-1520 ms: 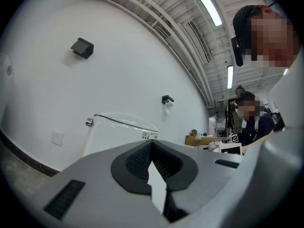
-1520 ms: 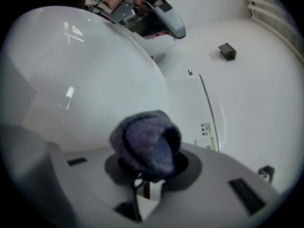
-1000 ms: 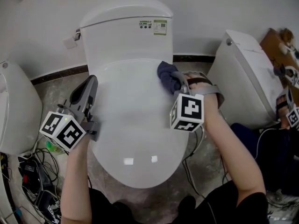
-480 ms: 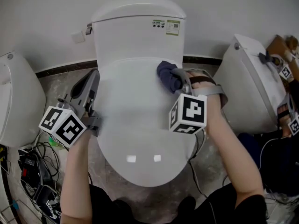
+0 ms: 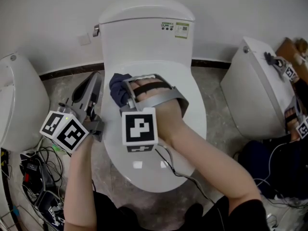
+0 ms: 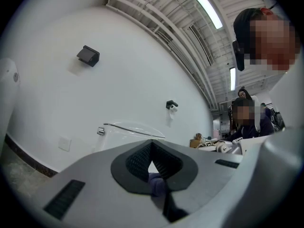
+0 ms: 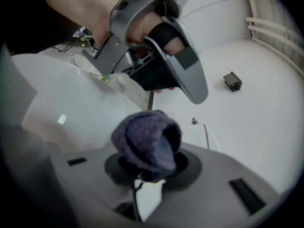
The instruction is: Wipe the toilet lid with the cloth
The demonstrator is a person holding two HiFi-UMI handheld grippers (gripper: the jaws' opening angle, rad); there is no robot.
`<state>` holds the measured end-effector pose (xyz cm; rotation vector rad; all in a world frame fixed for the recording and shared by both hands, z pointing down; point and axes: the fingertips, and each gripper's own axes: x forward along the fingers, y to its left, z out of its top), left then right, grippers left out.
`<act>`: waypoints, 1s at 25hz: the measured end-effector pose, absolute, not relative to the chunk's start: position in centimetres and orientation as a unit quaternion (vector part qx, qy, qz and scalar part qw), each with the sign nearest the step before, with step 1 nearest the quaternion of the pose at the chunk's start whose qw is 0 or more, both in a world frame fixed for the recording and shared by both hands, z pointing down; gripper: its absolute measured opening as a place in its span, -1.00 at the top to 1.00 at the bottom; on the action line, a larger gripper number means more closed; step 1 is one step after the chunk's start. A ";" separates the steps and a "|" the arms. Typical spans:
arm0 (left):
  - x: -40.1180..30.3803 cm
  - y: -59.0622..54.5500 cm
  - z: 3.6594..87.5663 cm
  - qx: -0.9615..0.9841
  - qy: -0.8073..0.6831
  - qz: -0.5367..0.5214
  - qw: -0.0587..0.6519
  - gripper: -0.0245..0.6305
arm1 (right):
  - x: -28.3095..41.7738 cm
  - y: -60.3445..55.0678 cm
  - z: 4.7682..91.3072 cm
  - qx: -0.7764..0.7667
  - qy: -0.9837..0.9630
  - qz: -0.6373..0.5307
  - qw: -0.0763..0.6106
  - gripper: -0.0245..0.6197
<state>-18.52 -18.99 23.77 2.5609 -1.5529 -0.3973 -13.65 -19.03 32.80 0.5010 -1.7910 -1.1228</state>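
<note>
Right tool clenched on cloth, swept across lid from right rear to left edge: wiping stroke underway. Left tool closed, empty, idle alongside.

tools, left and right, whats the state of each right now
Left tool: closed, jaws together, beside the toilet lid.
Right tool: closed on the cloth, over the lid.

Right half of toilet lid free; tank behind.
</note>
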 end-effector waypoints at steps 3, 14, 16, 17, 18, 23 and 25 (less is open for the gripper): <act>-18.8 -19.0 23.8 0.845 -0.514 -0.132 0.061 0.90 | -15.9 -17.7 33.6 0.187 -0.736 -0.460 0.461 0.63; -19.0 -19.2 24.4 0.845 -0.515 -0.129 0.063 0.90 | -18.5 -16.1 35.8 0.158 -0.738 -0.464 0.464 0.63; -19.1 -19.2 24.5 0.846 -0.514 -0.129 0.063 0.90 | -18.2 -16.0 35.8 0.158 -0.736 -0.466 0.465 0.63; -19.1 -19.2 24.5 0.845 -0.515 -0.128 0.063 0.90 | -18.0 -16.0 35.9 0.158 -0.736 -0.466 0.465 0.63; -19.2 -19.2 24.6 0.845 -0.515 -0.128 0.063 0.90 | -17.8 -16.1 35.9 0.158 -0.736 -0.465 0.466 0.63; -19.1 -19.4 24.6 0.846 -0.515 -0.126 0.064 0.90 | -16.3 -16.8 35.7 0.168 -0.735 -0.458 0.471 0.62; -19.0 -19.4 24.8 0.846 -0.514 -0.124 0.065 0.90 | -15.4 -17.0 35.6 0.172 -0.734 -0.456 0.473 0.63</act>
